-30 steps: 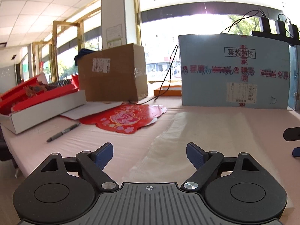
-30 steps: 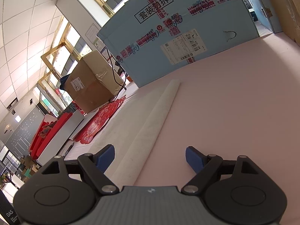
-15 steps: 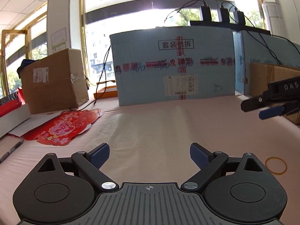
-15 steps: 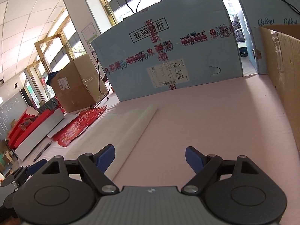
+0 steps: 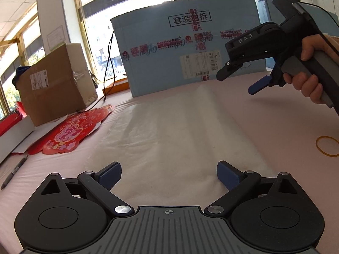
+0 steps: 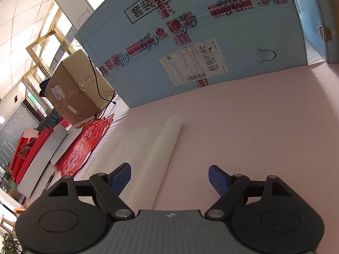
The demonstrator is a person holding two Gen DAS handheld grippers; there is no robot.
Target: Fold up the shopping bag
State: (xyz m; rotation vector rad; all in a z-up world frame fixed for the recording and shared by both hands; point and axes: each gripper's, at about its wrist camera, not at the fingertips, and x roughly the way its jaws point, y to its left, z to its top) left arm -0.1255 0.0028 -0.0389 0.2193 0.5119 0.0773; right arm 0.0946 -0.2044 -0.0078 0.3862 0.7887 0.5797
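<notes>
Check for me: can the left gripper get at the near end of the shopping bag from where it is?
Probably yes. The left gripper is open, with the flat shopping bag lying directly ahead between its fingers and nothing on it. The right gripper hovers well off toward the far right.

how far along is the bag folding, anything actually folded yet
Partly: the shopping bag lies flat on the pink table, its right edge apparently folded into a long strip. Nothing is in hand: left gripper and right gripper are open, off the bag. Further folds remain.
</notes>
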